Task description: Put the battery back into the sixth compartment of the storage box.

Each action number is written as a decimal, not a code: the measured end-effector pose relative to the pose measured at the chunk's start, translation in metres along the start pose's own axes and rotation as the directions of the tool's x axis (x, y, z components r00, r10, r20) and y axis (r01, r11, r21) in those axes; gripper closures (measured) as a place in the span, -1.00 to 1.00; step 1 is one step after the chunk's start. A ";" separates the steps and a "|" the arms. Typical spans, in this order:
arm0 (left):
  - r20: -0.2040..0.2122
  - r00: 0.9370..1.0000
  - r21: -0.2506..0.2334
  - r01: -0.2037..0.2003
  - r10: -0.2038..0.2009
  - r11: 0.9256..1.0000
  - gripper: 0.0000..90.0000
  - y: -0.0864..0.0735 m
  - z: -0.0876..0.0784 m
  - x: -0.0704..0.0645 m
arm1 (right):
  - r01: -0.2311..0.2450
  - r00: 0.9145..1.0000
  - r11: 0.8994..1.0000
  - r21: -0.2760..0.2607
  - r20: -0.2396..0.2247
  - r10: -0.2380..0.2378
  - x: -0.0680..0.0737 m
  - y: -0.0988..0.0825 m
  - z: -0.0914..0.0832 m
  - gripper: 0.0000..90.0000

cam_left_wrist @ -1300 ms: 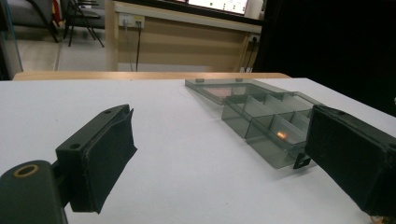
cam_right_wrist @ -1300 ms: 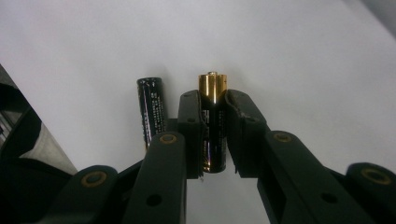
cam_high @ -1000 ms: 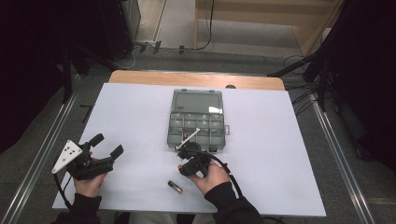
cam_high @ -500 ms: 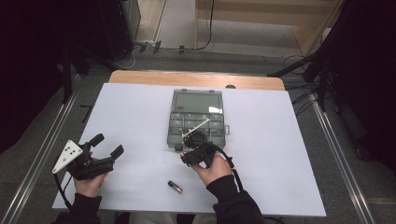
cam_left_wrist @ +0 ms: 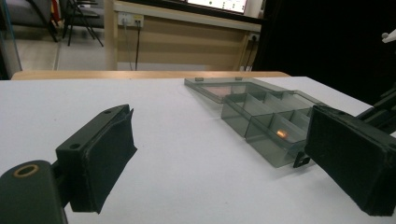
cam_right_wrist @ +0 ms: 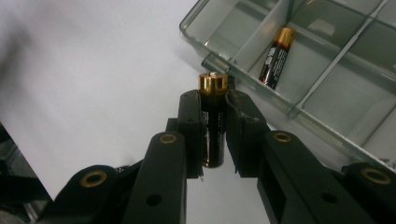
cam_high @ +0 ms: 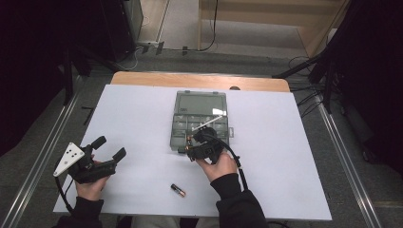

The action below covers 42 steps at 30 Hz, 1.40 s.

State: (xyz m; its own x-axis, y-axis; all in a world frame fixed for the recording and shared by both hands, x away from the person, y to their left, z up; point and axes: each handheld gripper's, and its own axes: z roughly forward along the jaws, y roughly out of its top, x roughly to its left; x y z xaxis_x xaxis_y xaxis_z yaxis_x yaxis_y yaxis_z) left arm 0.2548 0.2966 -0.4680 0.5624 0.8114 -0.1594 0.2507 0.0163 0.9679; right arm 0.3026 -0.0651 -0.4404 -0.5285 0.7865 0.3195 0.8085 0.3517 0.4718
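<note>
My right gripper (cam_right_wrist: 214, 133) is shut on a black battery with a gold end (cam_right_wrist: 213, 122), held lengthwise between its pads, just outside the front left corner of the clear compartment box (cam_right_wrist: 322, 70). In the high view that gripper (cam_high: 194, 144) hovers at the box's (cam_high: 199, 118) near edge. A second battery (cam_right_wrist: 278, 55) lies in a front compartment of the box. A third battery (cam_high: 178, 190) lies on the white table sheet near the person. My left gripper (cam_high: 105, 148) rests open at the table's left; its jaws are wide apart with nothing between them (cam_left_wrist: 219, 154).
The box's lid (cam_high: 200, 102) lies open flat toward the far side. A white sheet (cam_high: 285, 156) covers the table, with a wooden strip (cam_high: 199, 80) at the far edge. Metal rails (cam_high: 43, 152) run along both sides. Dark equipment stands beyond.
My right gripper has carried its battery away from the person and up to the box's near edge. The left gripper has stayed put.
</note>
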 end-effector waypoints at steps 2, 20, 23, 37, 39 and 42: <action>0.000 1.000 0.001 -0.001 0.001 1.000 -0.82 0.000 0.000 0.000 | -0.022 1.000 1.000 -0.009 -0.017 0.022 -0.003 0.001 0.000 0.72; 0.000 1.000 0.001 -0.001 0.001 1.000 -0.82 0.000 0.000 0.000 | -0.092 0.995 0.988 -0.124 -0.042 0.087 -0.018 0.007 -0.014 0.73; 0.001 1.000 0.002 0.000 0.000 1.000 -0.82 0.000 0.000 0.000 | -0.102 0.994 0.984 -0.143 -0.044 0.097 -0.019 0.009 -0.018 0.73; 0.001 1.000 0.001 -0.002 0.002 1.000 -0.82 0.000 0.000 0.001 | -0.180 0.984 0.961 -0.210 -0.034 0.177 -0.033 0.013 -0.017 0.45; 0.002 1.000 0.002 0.000 0.000 1.000 -0.82 0.000 0.000 0.001 | -0.178 0.984 0.959 -0.221 -0.027 0.177 -0.034 0.010 -0.019 0.36; 0.001 1.000 0.002 -0.001 0.001 1.000 -0.82 0.000 0.000 0.000 | -0.178 0.984 0.959 -0.220 -0.045 0.172 -0.035 0.008 -0.019 0.12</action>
State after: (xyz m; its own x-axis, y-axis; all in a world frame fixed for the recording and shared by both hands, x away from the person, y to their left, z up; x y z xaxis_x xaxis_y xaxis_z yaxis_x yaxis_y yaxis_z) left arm 0.2551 0.2965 -0.4682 0.5636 0.8106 -0.1588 0.2519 0.0144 0.9677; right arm 0.3225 -0.0993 -0.4323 -0.3925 0.8118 0.4323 0.8124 0.0857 0.5767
